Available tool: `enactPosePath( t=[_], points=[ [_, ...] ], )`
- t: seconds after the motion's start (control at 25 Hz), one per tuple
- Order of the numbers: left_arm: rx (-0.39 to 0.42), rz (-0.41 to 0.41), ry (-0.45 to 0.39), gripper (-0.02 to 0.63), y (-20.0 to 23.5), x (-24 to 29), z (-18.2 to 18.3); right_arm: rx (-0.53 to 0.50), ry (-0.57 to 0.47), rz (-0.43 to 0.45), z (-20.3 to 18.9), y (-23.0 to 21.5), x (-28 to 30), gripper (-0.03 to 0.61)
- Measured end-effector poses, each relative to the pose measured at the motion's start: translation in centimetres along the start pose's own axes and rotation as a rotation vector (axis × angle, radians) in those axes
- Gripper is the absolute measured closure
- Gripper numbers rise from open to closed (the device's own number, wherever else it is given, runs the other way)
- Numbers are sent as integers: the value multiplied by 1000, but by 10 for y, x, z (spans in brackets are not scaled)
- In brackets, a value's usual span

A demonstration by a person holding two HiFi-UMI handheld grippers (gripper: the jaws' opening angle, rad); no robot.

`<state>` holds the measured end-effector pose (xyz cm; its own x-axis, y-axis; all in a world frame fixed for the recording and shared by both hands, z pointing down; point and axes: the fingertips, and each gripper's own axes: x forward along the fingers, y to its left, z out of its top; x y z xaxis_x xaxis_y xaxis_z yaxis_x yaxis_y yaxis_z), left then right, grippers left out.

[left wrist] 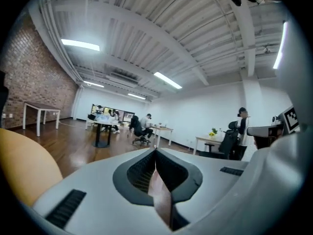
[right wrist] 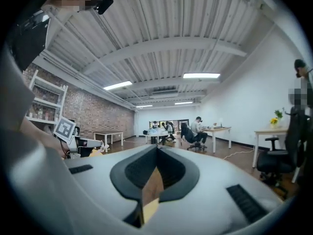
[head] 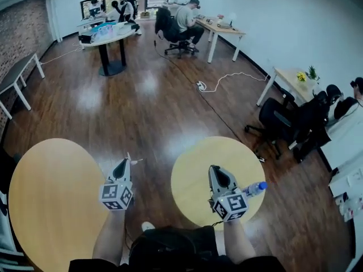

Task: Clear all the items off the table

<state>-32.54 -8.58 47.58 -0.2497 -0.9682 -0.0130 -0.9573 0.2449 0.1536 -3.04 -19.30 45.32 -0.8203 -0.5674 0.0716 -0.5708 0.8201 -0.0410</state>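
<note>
I see my left gripper (head: pixel 122 164) and right gripper (head: pixel 218 173) clenched empty, a bottle (head: pixel 255 188) just beside the right one

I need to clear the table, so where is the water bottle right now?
In the head view the water bottle is on the small round table, near its right edge, just right of the right gripper.

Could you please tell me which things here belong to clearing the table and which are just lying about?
Belong to the job: plastic bottle lying on the small round table; left tool and right tool, both shut and empty.
Just lying about: large round table; white cable on the floor; black office chair; desk with flowers.
</note>
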Motion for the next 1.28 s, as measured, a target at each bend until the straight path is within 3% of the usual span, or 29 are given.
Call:
enactPosePath(
  t=[0.28,0.56,0.88,1.28],
  points=[
    [29,-229,60,611,-165,38,-36,10,-38,-208,2,-111,-118,574],
    [45,-409,70,611,-263,63,-44,19,-92,-378,5,-159,-193,574],
    [76,-520,134,611,-302,86,-67,42,-72,-502,-11,-174,-229,574],
    [84,-573,302,611,-288,76,-131,153,114,-487,-83,-142,-209,574]
  ],
)
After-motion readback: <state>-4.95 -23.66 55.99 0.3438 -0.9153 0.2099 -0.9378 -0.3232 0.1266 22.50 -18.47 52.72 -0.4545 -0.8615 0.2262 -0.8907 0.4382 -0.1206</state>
